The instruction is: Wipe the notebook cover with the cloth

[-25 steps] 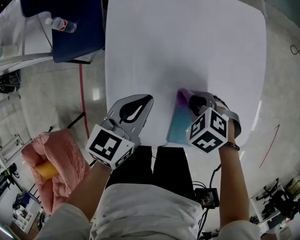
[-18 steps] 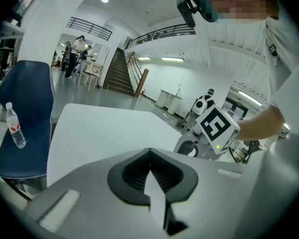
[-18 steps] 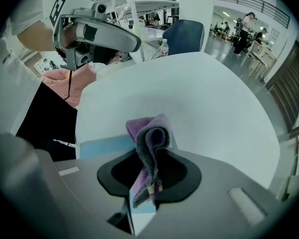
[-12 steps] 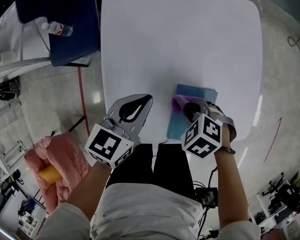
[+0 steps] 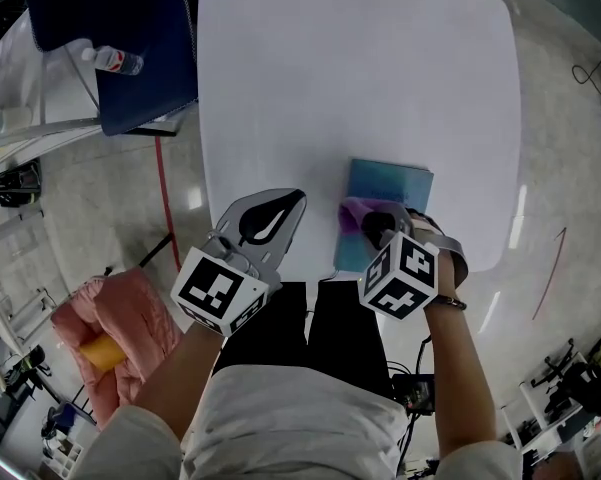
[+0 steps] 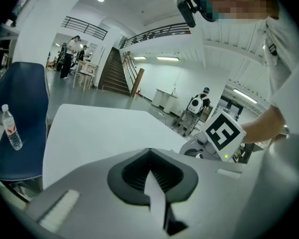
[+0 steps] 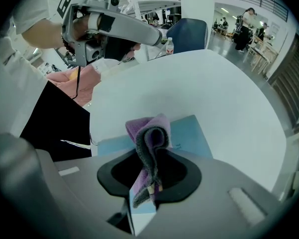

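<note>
The left tongs [image 5: 298, 198] hang over the near left corner of the white rounded tabletop [image 5: 360, 68]. They are clenched on nothing, with only bare tabletop ahead of them in the left gripper view and the notebook apart from them to their right. Next comes the soft purple-and-grey cloth [image 7: 148, 133], a limp, light thing that bunches and folds on itself (so it is best taken by a thick fold). The right tongs [image 7: 150, 151] grasp it at just such a doubled fold, and its rounded end pokes out beyond the tips. Under it lies the thin light-blue notebook [image 5: 392, 182], flat on the tabletop near the front edge. The cloth rests on the near left part of the cover, while the far part is bare. The notebook looks light and its cover smooth, so I judge it may slide on the tabletop under a firm stroke. Pinning a free corner or edge with the idle left tongs would steady it.
</note>
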Tool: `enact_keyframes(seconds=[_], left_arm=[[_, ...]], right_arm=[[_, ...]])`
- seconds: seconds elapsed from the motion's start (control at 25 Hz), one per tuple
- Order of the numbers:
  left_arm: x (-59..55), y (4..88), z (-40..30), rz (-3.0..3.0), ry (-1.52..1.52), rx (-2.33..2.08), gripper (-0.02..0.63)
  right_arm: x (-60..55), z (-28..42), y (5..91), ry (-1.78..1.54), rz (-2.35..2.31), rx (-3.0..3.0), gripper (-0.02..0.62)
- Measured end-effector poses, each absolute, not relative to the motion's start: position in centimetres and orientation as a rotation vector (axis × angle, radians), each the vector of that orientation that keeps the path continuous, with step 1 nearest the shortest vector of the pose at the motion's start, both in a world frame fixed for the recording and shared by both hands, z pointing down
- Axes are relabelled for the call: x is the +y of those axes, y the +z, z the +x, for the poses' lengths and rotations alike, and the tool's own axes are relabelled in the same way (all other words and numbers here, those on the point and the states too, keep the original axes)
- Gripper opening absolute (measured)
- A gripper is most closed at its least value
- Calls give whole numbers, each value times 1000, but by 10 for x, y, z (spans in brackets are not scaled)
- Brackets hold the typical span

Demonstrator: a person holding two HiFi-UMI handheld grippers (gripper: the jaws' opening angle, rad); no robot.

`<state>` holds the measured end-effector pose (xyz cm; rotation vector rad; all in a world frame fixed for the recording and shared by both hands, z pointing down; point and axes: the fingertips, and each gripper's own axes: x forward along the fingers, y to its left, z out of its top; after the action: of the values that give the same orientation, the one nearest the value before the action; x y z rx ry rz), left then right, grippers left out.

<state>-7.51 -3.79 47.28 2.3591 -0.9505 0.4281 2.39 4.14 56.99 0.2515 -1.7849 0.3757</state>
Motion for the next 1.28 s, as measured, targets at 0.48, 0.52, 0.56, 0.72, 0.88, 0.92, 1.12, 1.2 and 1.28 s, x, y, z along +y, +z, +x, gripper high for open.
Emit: enact_keyframes(seconds=[0.48, 0.52, 0.56, 0.72, 0.88, 0.92, 1.12, 1.2, 1.28], left_arm=[[-22, 470, -74, 2368, 425, -941, -2], [-21, 469, -74, 2370, 426, -940, -2], [-20, 469, -74, 2371, 426, -940, -2], [-18, 468, -73, 2375, 417, -942, -2], [-14, 469, -73, 2374, 419, -936, -2], [-13, 470, -73, 2374, 419, -935, -2], [-10, 469, -72, 2378, 419, -931, -2], [-9, 468, -72, 2379, 418, -929, -2], [-9, 468, -71, 2379, 414, -929, -2]], right_arm=[[76, 19, 570, 415, 232, -1786, 106], [79, 18, 570, 419, 232, -1786, 106], [82, 18, 569, 421, 231, -1786, 106], [91, 16, 571, 434, 226, -1788, 106], [104, 13, 571, 453, 210, -1787, 106], [107, 12, 571, 457, 206, -1787, 106], [123, 8, 570, 490, 192, -1793, 106], [130, 6, 570, 501, 188, -1793, 106], [134, 5, 570, 514, 185, -1795, 106]])
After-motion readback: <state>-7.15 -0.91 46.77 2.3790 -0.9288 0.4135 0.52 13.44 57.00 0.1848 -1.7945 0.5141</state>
